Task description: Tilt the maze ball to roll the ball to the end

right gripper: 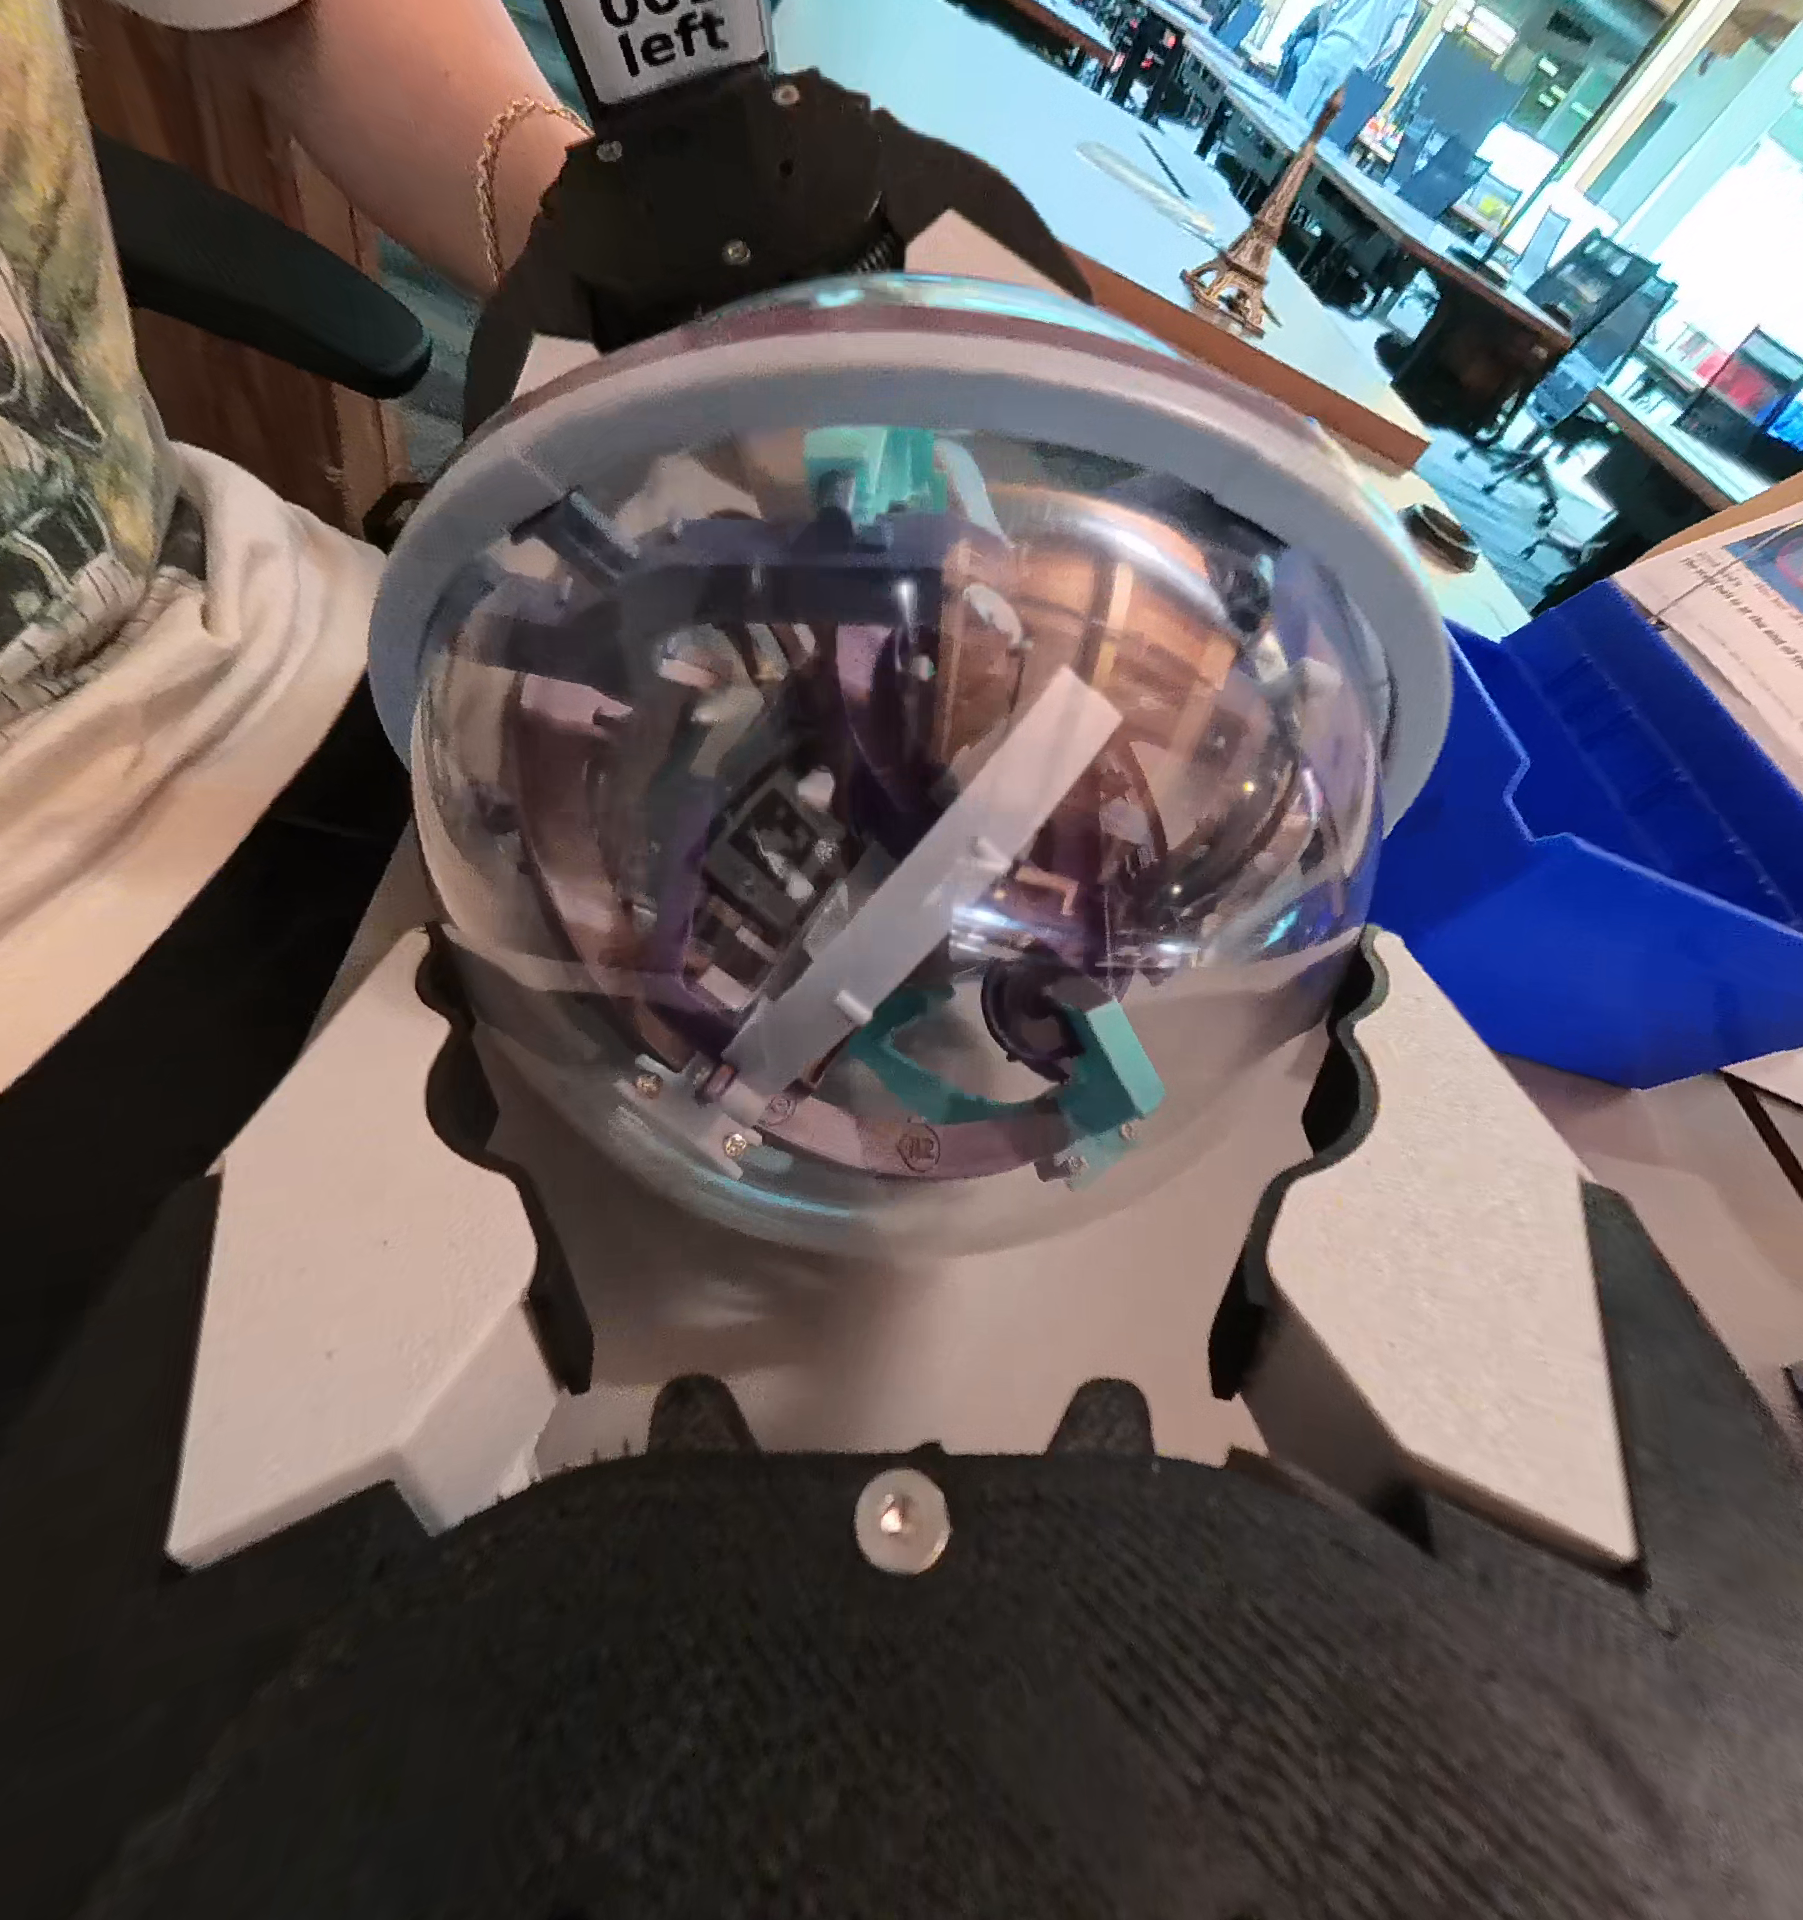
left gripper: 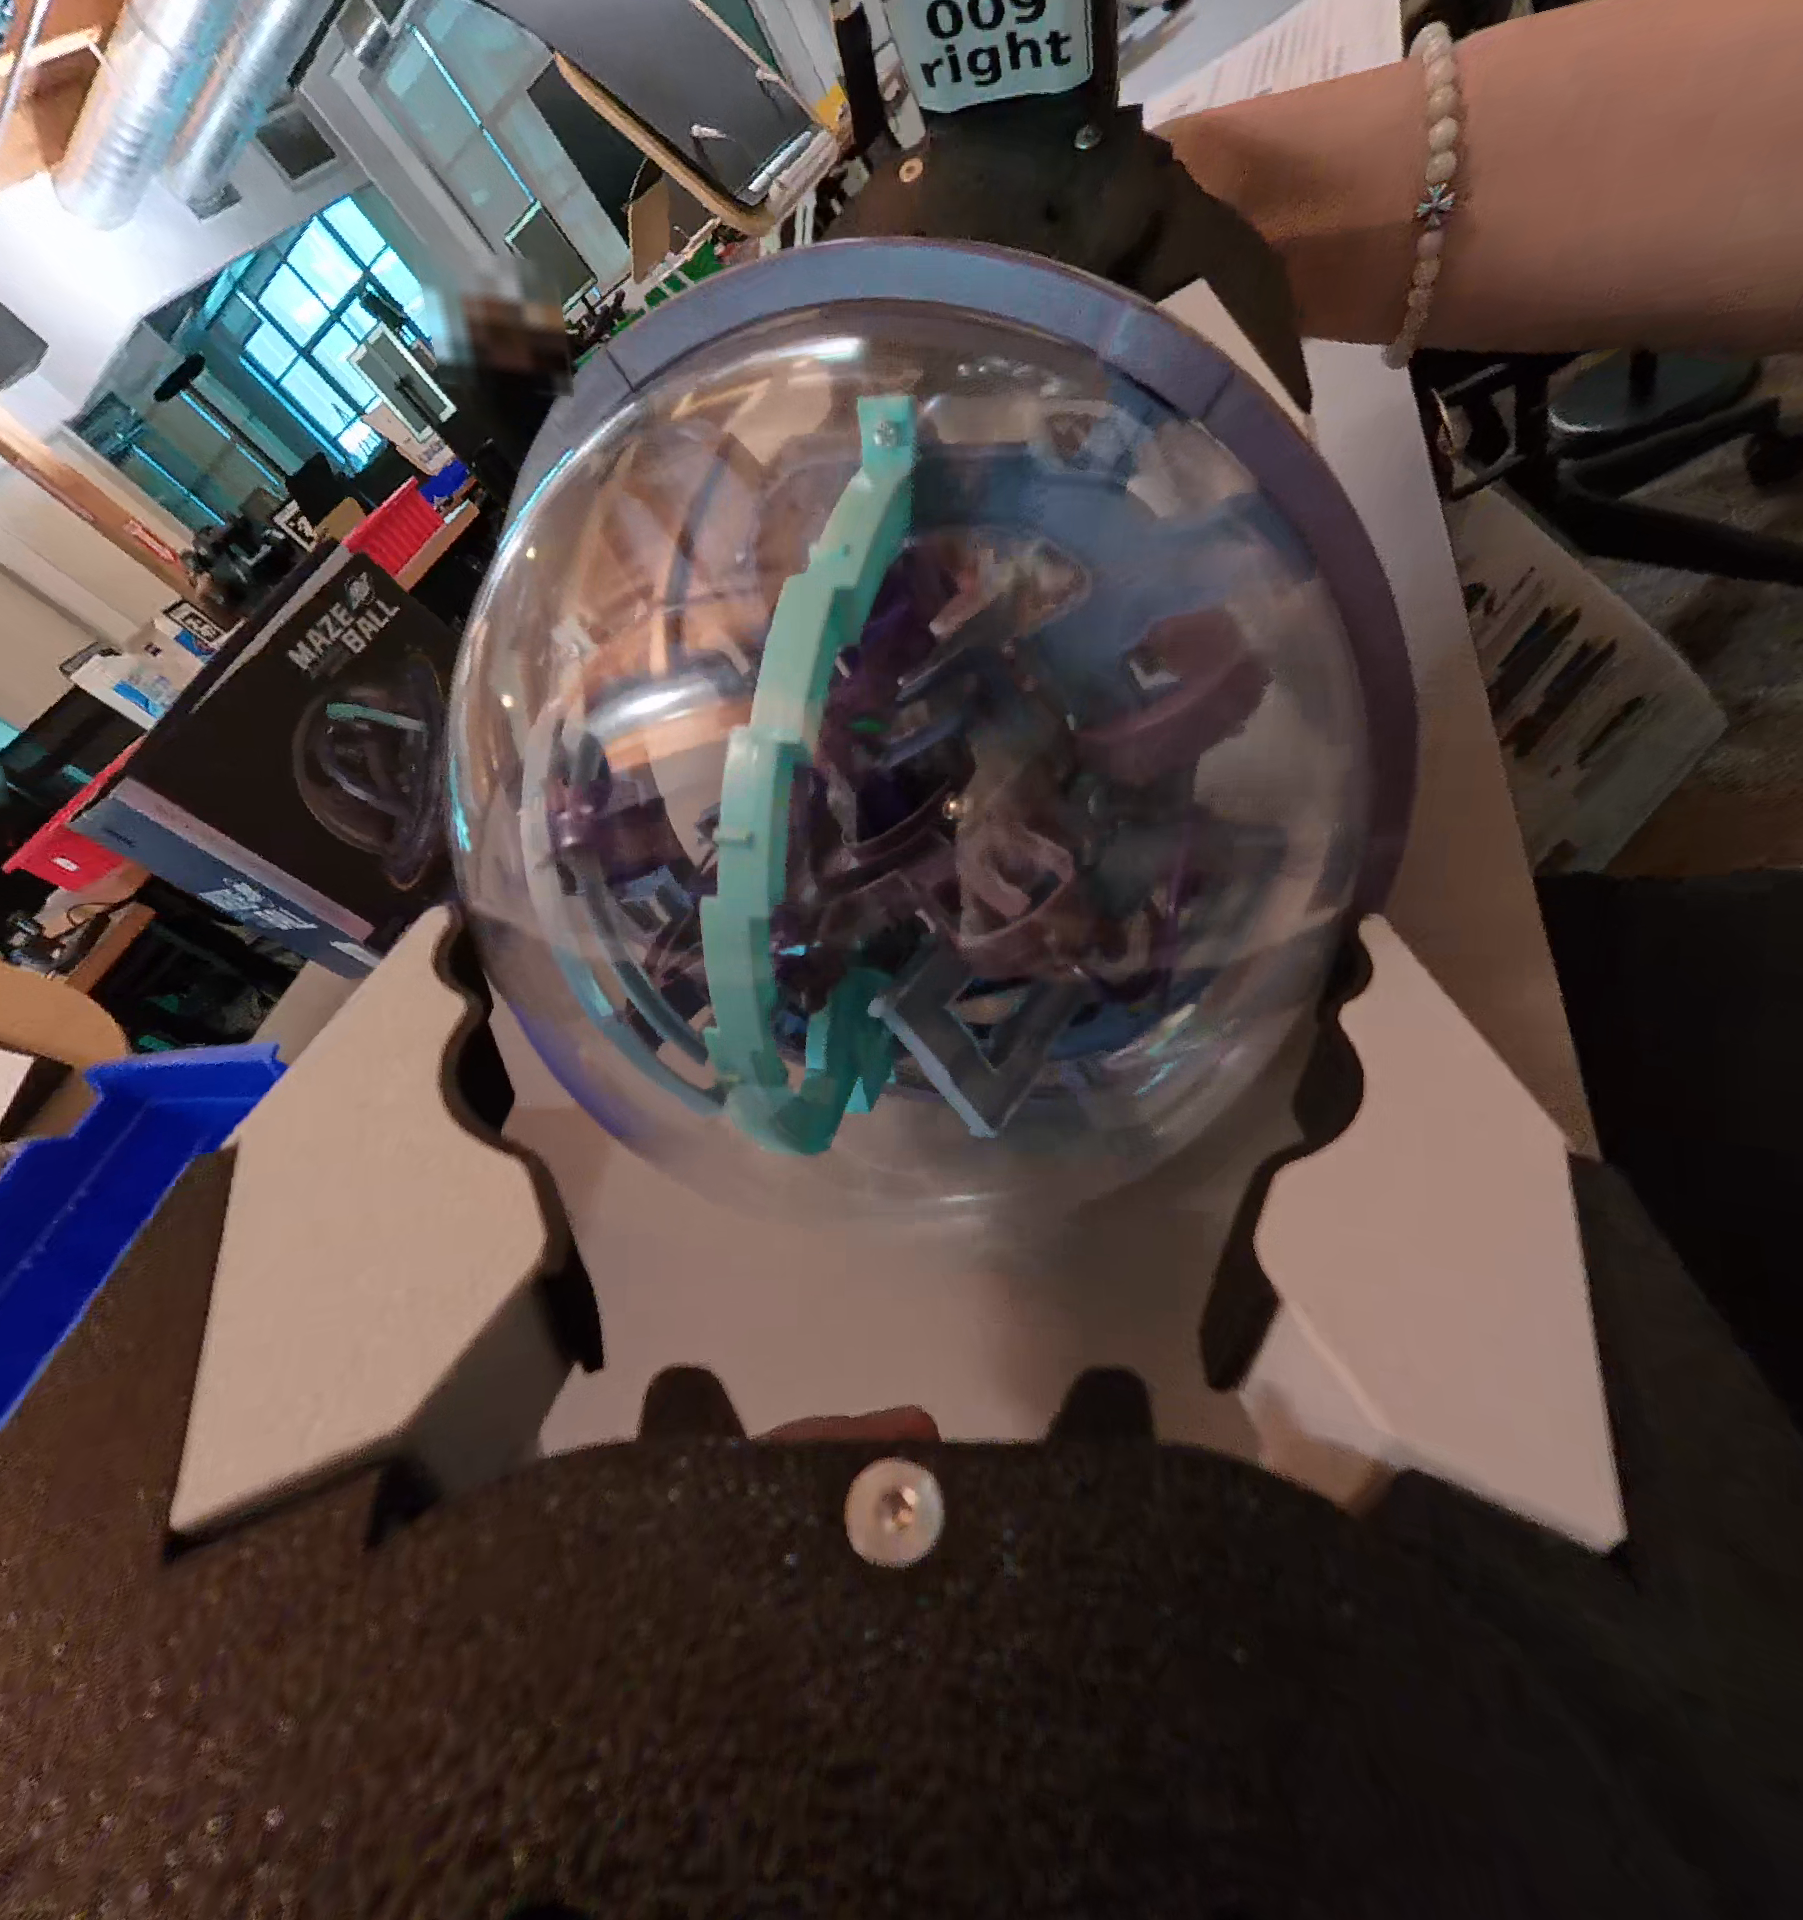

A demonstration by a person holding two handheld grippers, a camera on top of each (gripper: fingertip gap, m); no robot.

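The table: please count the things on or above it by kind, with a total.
Maze ball: 1
Tools holding it, left tool and right tool: 2
Blue bin: 1
Maze ball box: 1
Small tower model: 1
Total: 6

Lettering noted by carrier only, not copied. White label (left gripper: 996, 52), black print, on the body of the right tongs (right gripper: 897, 956), straight ahead of the left tongs (left gripper: 907, 935). Second label (right gripper: 668, 42), same kind, on the left tongs' body, ahead of the right tongs. Black box (left gripper: 284, 727), white lettering, left of the left tongs. Printed sheet (right gripper: 1759, 623), right of the right tongs, by the blue bin (right gripper: 1603, 831). Small round embossed mark (right gripper: 918, 1135) low inside the maze ball (right gripper: 876, 727).
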